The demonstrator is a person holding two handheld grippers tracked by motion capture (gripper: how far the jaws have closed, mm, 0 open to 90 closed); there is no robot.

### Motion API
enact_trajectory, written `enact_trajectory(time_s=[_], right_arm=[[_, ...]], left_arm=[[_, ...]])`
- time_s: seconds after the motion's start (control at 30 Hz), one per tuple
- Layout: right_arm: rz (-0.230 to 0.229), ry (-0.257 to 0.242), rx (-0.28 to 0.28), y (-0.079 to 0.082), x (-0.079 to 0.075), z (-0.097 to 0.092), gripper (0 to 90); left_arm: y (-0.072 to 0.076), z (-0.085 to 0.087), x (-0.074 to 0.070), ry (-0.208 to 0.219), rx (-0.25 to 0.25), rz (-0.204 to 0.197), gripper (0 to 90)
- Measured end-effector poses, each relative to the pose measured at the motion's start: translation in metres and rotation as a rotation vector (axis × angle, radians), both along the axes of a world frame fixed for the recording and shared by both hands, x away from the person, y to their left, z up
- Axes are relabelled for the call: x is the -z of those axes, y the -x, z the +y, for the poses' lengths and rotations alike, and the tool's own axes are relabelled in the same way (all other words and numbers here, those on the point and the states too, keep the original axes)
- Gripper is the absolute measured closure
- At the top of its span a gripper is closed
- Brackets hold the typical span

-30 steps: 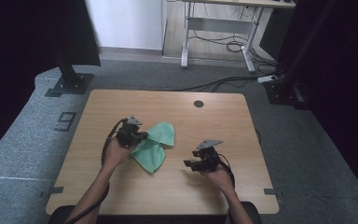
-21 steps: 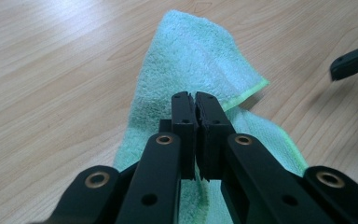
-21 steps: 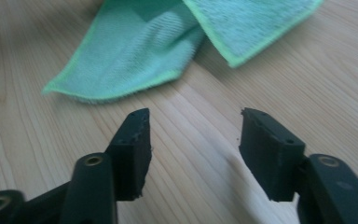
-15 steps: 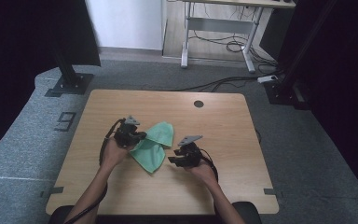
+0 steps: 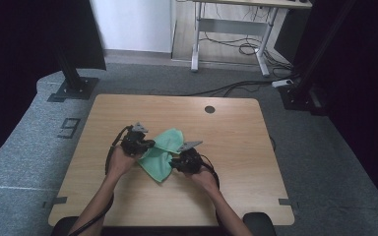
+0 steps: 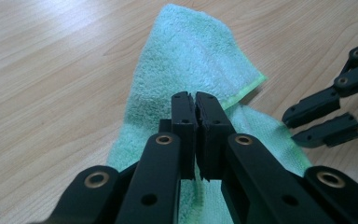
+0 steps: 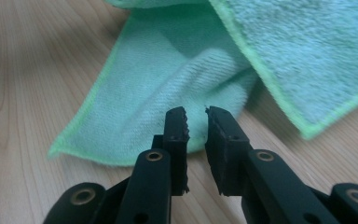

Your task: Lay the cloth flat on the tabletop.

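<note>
pinching the soft, light cloth [image 6: 186,60] in my left gripper [image 6: 195,100]; right gripper [image 7: 196,114] narrowing, nothing gripped; hem is best hold

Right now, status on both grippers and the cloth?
Left gripper shut, pinching green cloth. Right gripper jaws just closing, small gap, nothing between, at cloth's edge. Table clear around.

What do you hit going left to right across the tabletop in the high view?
Left gripper → green cloth → right gripper → bare wooden table. The round cable hole sits farther back, right of the cloth.
</note>
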State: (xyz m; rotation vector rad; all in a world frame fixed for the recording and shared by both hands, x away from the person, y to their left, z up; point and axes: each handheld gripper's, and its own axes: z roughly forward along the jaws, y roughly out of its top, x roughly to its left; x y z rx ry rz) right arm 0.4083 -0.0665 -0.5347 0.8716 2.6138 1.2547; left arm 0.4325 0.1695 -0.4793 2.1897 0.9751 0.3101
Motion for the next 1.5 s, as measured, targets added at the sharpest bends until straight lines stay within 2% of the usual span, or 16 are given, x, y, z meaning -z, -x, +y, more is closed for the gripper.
enact_trajectory(time_s=[0.1,0.23,0.3,0.43,0.5,0.67,1.1,1.33,1.4,1.5], right_arm=[[0.012,0.001,-0.005,0.000,0.002,0.005,77.5],[0.008,0.037,-0.020,0.000,0.010,0.011,77.8],[0.020,0.031,-0.013,-0.001,0.010,0.009,78.6],[0.015,0.053,-0.011,0.001,0.008,0.007,78.9],[0.013,0.062,-0.010,0.002,0.008,0.005,78.8],[0.010,0.063,0.000,0.004,0.008,-0.006,79.0],[0.009,0.080,0.036,0.009,0.007,-0.036,78.9],[0.018,0.088,0.064,0.011,0.006,-0.053,78.9],[0.021,0.084,0.068,0.011,0.006,-0.057,78.9],[0.022,0.085,0.074,0.012,0.006,-0.062,79.0]], left_arm=[[0.000,0.001,0.000,0.000,0.000,-0.001,86.3],[0.000,0.004,0.000,0.002,-0.009,-0.008,86.3],[0.000,0.007,0.000,0.004,-0.020,-0.014,86.4],[0.000,0.013,0.000,0.005,-0.033,-0.018,86.4],[-0.001,0.019,0.000,0.015,-0.054,-0.021,86.4],[0.000,0.028,0.000,0.030,-0.079,-0.023,86.4],[0.001,0.045,0.001,0.028,-0.115,-0.020,86.4],[0.007,0.061,0.011,0.051,-0.141,0.007,86.3],[0.009,0.063,0.014,0.070,-0.136,0.019,86.1],[0.016,0.062,0.021,0.064,-0.125,0.031,86.0]])
